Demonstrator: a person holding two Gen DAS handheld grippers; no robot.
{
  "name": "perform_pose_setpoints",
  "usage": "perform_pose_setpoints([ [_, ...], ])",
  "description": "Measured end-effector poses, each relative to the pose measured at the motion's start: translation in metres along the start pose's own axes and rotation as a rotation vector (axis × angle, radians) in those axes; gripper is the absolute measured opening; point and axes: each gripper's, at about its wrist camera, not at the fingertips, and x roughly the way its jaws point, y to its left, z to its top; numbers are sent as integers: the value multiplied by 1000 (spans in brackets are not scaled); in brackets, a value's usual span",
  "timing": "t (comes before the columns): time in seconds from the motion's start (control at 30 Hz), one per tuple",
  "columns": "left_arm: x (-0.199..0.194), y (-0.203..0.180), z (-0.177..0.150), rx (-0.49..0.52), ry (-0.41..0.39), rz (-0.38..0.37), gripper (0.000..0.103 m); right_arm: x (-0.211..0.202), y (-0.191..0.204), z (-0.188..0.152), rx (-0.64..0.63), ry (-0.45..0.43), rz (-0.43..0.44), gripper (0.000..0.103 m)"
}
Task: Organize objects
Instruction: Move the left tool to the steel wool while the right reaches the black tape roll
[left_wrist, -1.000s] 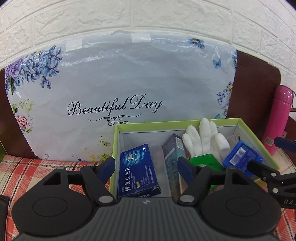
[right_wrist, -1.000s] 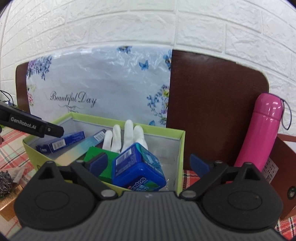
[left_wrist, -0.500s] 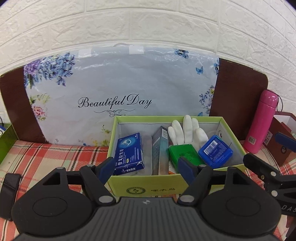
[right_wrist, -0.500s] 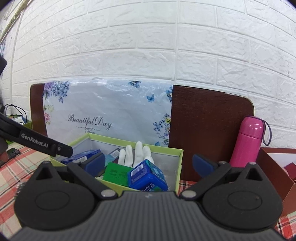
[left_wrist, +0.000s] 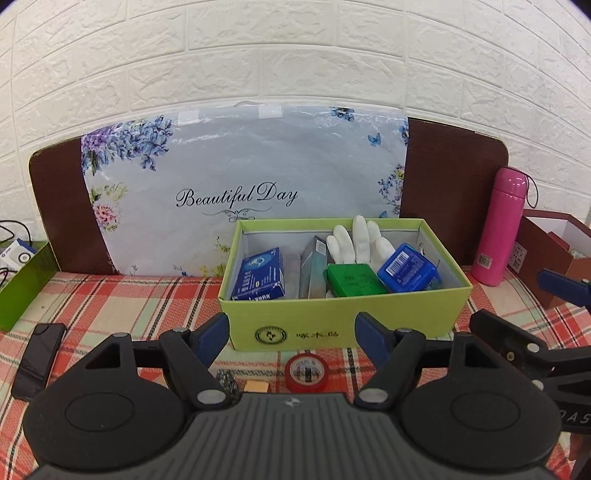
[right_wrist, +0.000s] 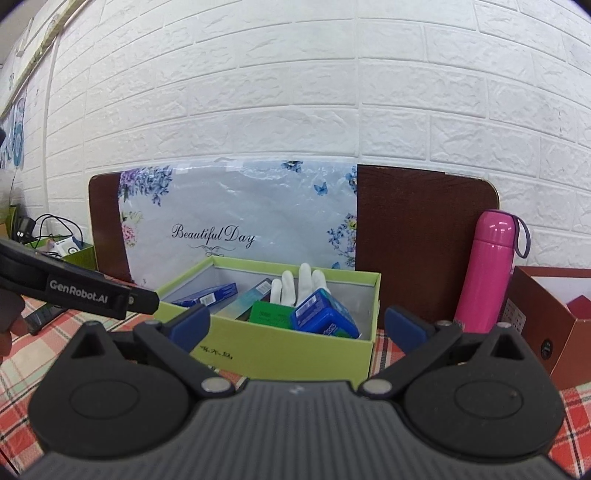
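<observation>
Landmark: green box (left_wrist: 343, 325) on the plaid desk (left_wrist: 122, 299).
Loose item: red tape roll (left_wrist: 306, 371) lies flat, just before the box.
Nearer: left gripper (left_wrist: 291, 334), wide, empty, directly over it.
Right gripper (right_wrist: 297, 326): wide, empty, at the box's right corner.

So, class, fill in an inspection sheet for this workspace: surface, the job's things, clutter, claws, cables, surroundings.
Surface: checked red tablecloth, flat.
Job's things: green box, open, holding a blue medicine carton, a teal carton, a white glove, a green case and a blue gum box. Red tape roll, steel scourer and a small tan block lie loose in front of it.
Clutter: black device at left; pink flask and brown box at right.
Claws: left claw and right claw both open, empty.
Cables: black leads far left.
Surroundings: white brick wall, floral bag against a brown board.
</observation>
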Motion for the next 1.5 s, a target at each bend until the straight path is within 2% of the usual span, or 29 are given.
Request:
perform_pose_setpoints([
  [0.43, -16, 22, -54, -112, 47, 15, 78, -12, 15, -37, 28, 66, 6, 103],
  [0.77, -15, 46, -91, -204, 86, -16, 78, 6, 33, -68, 25, 162, 43, 102],
  [0.83, -15, 48, -95, -209, 86, -24, 78, 17, 38, -75, 20, 194, 56, 96],
  [0.9, -16, 52, -98, -217, 85, -32, 78, 29, 42, -81, 17, 229, 74, 87],
  [1.07, -17, 62, -101, -240, 80, -30, 78, 58, 49, -89, 26, 289, 98, 74],
  [1.17, -17, 68, -98, -242, 63, -26, 78, 72, 53, -89, 13, 299, 89, 72],
  [1.23, -15, 71, -94, -233, 49, -15, 78, 78, 55, -89, 9, 305, 90, 61],
  [1.27, -13, 73, -91, -228, 40, -10, 78, 81, 56, -89, 11, 313, 94, 46],
  [1.3, -11, 76, -88, -226, 33, -7, 78, 83, 55, -90, 17, 323, 99, 36],
  [1.37, -3, 82, -82, -231, 25, -8, 77, 82, 55, -92, 26, 327, 101, 32],
  [1.5, 18, 89, -73, -236, 41, -30, 73, 76, 52, -94, 36, 325, 111, 31],
])
